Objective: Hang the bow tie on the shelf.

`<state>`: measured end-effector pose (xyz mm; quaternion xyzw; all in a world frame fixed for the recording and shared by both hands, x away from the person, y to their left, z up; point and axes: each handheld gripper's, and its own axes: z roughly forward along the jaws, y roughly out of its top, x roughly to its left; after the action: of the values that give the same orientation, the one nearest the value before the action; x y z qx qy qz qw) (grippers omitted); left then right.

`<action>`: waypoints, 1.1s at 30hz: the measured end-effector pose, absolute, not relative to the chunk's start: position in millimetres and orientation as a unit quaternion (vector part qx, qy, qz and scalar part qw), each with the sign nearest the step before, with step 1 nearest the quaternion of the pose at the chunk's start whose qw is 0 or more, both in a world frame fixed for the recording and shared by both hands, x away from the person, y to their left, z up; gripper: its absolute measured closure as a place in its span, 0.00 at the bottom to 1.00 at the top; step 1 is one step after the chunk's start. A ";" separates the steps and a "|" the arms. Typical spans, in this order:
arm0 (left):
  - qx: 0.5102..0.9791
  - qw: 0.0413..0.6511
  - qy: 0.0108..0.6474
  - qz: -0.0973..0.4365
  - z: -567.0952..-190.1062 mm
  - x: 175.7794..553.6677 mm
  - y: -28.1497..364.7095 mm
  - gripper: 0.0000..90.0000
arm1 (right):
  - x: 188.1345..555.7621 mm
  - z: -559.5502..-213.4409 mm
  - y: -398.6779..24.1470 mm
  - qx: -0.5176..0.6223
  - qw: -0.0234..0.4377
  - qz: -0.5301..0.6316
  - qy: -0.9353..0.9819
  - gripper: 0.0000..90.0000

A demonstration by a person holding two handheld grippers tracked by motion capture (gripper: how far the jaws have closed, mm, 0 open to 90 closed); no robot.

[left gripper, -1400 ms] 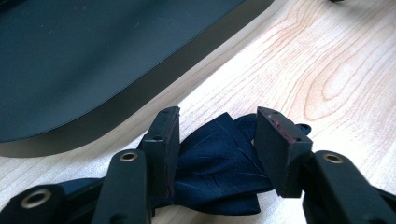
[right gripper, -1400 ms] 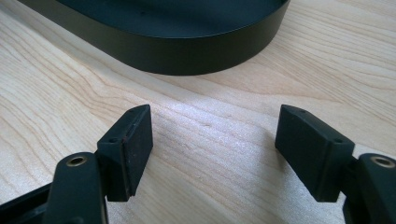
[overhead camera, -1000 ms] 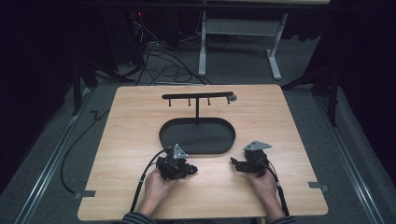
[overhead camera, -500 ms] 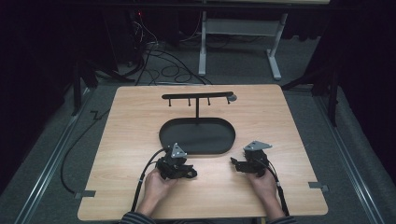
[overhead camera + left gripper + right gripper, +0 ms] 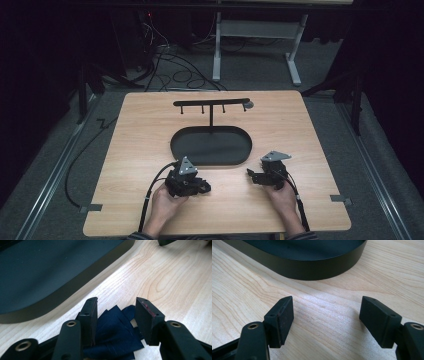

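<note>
dark floor and loose cables surround a pale wooden table (image 5: pixel 150 150) in the high view, where a black oval tray (image 5: pixel 211 146) with a t-shaped hook rack (image 5: pixel 212 104) stands mid-table. the left gripper (image 5: pixel 204 187) and the right gripper (image 5: pixel 251 175) sit near the tray's front edge, each in a hand, well apart from each other.

left gripper view: the jaws have just been opening and stand spread, with a dark navy cloth (image 5: pixel 117 335) lying between them on the wood. the cloth is thin, creased into flat angular folds with pointed corners; the pads do not press on it. the tray's wall (image 5: pixel 75 287) runs just beyond it.

right gripper view: the jaws stand wide apart over bare wood grain, with the tray's curved black wall (image 5: pixel 319 267) near ahead.
</note>
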<state>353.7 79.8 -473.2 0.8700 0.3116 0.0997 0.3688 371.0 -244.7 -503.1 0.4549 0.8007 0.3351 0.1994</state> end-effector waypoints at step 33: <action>0.861 0.370 0.303 0.174 -437.3 348.9 83.6 0.96 | 371.1 -503.1 -244.8 0.454 0.199 0.335 0.801 0.32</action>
<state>348.9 83.6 -437.3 0.8609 0.3030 0.1745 0.3696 371.1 -244.8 -503.1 0.4544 0.8008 0.3354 0.1992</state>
